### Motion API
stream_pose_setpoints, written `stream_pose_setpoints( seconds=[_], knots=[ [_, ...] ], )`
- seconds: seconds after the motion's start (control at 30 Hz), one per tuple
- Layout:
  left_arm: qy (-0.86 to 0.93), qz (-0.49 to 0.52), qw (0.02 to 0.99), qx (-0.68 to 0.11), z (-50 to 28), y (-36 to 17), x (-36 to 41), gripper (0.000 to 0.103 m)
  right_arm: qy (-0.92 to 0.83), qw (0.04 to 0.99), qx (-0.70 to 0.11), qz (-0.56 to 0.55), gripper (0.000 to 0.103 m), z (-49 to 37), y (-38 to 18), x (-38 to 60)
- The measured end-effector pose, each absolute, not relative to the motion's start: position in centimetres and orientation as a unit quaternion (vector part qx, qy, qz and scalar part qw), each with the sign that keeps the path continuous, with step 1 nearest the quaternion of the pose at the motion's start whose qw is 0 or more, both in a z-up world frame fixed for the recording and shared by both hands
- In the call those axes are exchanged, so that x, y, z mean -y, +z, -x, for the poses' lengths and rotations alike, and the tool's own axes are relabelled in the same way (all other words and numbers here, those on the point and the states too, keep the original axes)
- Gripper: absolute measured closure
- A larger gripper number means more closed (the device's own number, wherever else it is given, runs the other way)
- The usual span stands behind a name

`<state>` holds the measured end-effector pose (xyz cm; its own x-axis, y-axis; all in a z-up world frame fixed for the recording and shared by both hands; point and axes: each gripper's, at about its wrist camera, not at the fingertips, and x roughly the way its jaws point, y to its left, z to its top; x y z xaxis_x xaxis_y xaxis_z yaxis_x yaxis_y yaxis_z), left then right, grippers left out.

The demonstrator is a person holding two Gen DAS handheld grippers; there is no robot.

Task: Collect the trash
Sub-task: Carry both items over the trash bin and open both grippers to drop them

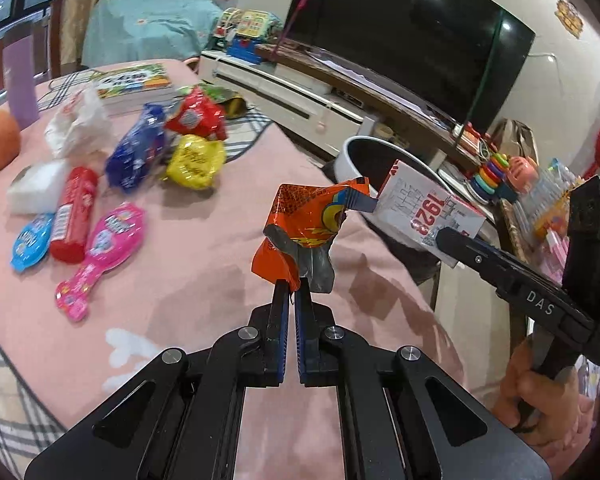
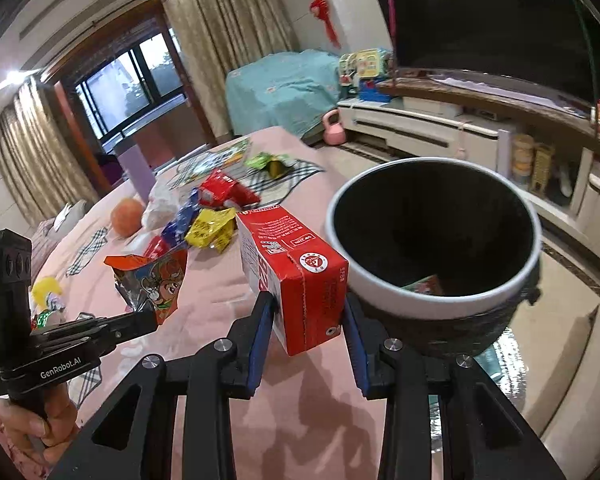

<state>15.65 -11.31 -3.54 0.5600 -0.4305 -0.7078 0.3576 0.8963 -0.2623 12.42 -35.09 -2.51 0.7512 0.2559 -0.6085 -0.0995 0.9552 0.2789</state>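
- Nearest, left gripper (image 1: 291, 286): black linkage, blue pads nearly closed, pinching an orange wrapper (image 1: 306, 226), crinkled foil with silver lining, held above the table.
- Right gripper (image 2: 306, 312): jaws apart to box width, clamping a red-and-white carton (image 2: 296, 276), rectangular printed card, tilted, just beside the bin's rim.
- Bin (image 2: 434, 300): round, white rim, dark interior, a scrap of packaging at the bottom, beside the table edge.
- Pink tablecloth (image 1: 204, 280): soft, printed, covering the table.
- Further, loose on the cloth: red tube (image 1: 74, 216), pink paddle-shaped pack (image 1: 100, 256), yellow packet (image 1: 196, 162), blue wrapper (image 1: 138, 154), crumpled white plastic (image 1: 78, 122).
- Farthest: large dark television (image 1: 412, 36) on a low white cabinet (image 1: 276, 88); beige curtains (image 2: 228, 60).
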Motion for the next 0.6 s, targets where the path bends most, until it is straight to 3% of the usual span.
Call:
stream_pose_setpoints(
  seconds=[0.6],
  knots=[
    [-0.264, -0.001, 0.873, -0.410, -18.1, -2.0, 18.3, 0.100, 0.022, 0.938, -0.325, -0.120, 0.068, -12.1, -1.8, 40.7]
  ],
)
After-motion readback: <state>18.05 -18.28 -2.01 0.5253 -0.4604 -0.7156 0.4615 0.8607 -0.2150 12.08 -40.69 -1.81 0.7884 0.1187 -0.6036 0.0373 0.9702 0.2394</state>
